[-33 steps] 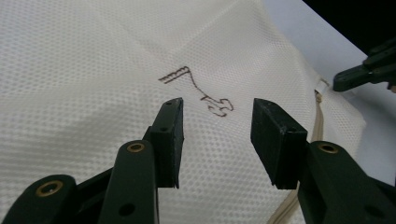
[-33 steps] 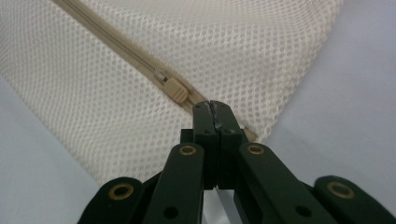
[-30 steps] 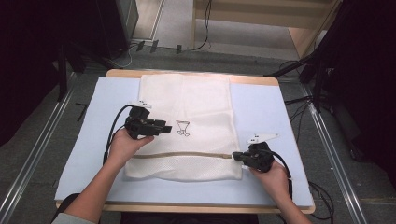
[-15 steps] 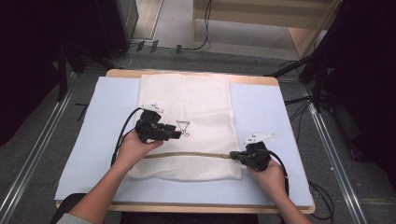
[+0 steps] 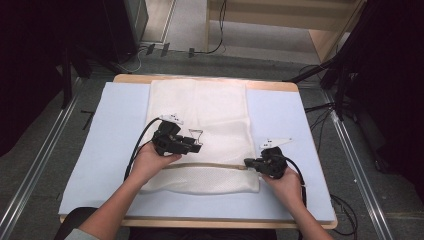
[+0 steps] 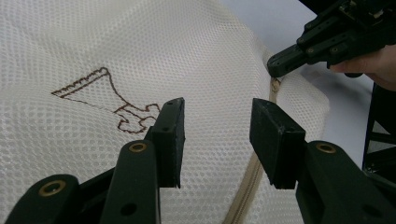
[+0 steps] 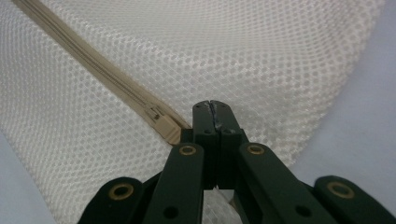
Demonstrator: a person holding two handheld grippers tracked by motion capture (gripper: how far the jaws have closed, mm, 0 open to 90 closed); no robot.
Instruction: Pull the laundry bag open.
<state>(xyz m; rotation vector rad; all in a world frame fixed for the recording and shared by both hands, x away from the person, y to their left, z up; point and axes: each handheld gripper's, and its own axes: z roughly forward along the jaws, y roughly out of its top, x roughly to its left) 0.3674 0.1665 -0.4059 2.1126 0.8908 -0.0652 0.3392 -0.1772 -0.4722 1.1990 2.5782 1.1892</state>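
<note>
R claw (image 7: pixel 215 109) pinched on zipper pull (image 7: pixel 164 125) of mesh bag (image 5: pixel 200 120); L claw (image 6: pixel 217 135) apart over bag.

The high view looks forward and down from above the near edge of the table (image 5: pixel 100 150), far enough to take in the whole tabletop and the floor beyond. The left gripper view rides low and close over the mesh bag (image 6: pixel 140 46), facing right along the left gripper (image 6: pixel 217 135) toward the right gripper (image 6: pixel 327 42). The right gripper view sits closer still, looking left along the right gripper's jaws onto the zipper (image 7: pixel 93 70). All three views share the bag's zipper end at the right.
</note>
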